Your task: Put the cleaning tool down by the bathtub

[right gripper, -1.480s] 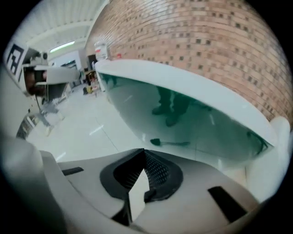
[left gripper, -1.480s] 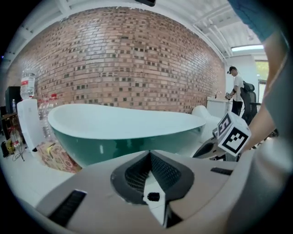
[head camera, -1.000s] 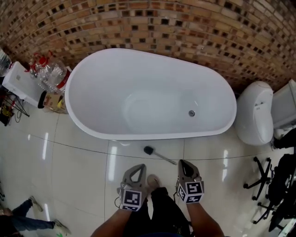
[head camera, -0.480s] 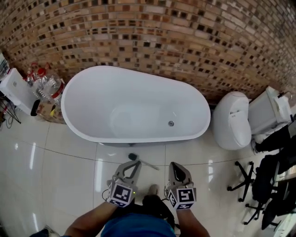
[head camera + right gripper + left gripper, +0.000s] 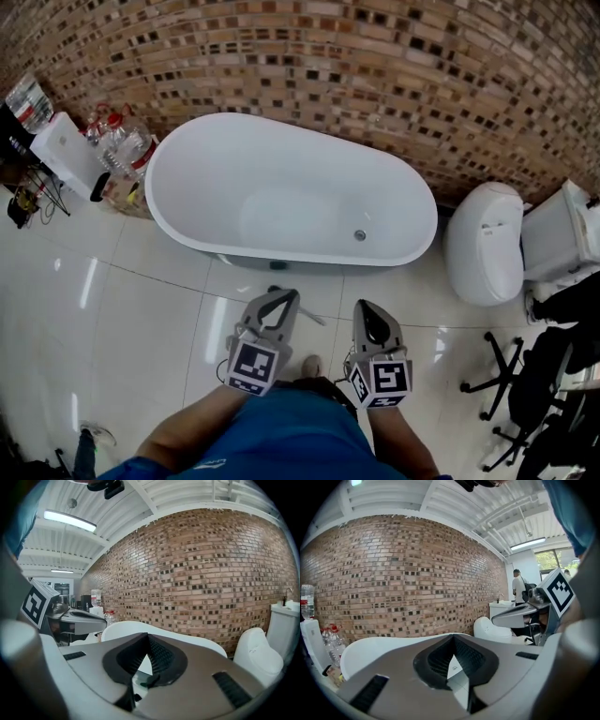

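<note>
The cleaning tool lies on the tiled floor just beside the near wall of the bathtub, held by neither gripper; judged from that, the putting-down looks done. The brick wall runs behind everything; the bathtub, white and oval, sits lengthwise against it and holds nothing but its drain; the toilet stands beside the tub's right end; a cluster of clear bottles with red caps stands off its left end, their contents too small to tell.

The left gripper and the right gripper point toward the tub side by side, each with its jaws pressed together and nothing pinched between them, as both gripper views show. In the head view the tool lies ahead of the fingertips and seemingly below them, showing between the two grippers; its long axis slants from the dark head, nearer the tub and beside the left gripper's tip, back toward the right gripper, where the thin handle ends. The left gripper partly covers it, so it appears the nearer one should the tool need shifting.
</note>
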### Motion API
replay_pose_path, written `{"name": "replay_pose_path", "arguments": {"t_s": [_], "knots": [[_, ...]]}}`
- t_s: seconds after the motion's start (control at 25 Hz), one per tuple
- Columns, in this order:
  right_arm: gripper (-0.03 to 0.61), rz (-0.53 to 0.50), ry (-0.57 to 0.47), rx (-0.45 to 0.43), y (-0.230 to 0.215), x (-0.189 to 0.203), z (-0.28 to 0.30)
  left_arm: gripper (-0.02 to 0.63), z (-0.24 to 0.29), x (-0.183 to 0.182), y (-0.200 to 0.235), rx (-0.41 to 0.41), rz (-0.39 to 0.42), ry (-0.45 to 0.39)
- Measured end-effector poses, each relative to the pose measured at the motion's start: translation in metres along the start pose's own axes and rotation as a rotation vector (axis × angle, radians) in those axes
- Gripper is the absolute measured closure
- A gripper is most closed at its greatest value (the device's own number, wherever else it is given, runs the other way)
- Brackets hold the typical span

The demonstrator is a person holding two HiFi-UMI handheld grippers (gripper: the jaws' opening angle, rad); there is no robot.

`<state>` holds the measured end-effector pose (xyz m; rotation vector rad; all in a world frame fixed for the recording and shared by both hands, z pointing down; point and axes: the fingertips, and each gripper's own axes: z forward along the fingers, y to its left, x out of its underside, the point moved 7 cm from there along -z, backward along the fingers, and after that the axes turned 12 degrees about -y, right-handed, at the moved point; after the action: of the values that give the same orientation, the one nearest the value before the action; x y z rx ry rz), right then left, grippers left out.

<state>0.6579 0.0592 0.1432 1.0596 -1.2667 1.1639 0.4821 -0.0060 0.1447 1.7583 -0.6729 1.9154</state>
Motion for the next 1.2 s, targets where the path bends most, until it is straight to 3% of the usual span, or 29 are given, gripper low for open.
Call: {"name": "replay_pose_path", "arguments": {"t_s": [0.12, 0.44, 1.2], "knots": [[0.567, 0.002, -0.036, 0.013, -0.011, -0.014, -0.013, 0.614, 0.000, -0.009, -0.014, -0.003, 0.011, -0.013], [0.568, -0.019, -0.092, 0.118, -0.007, -0.051, -0.037, 0.614, -0.002, -0.030, -0.018, 0.079, 0.009, -0.075], [0.568, -0.024, -0.086, 0.196, 0.014, -0.040, -0.048, 0.614, -0.021, -0.032, -0.013, 0.148, -0.007, -0.100]]}}
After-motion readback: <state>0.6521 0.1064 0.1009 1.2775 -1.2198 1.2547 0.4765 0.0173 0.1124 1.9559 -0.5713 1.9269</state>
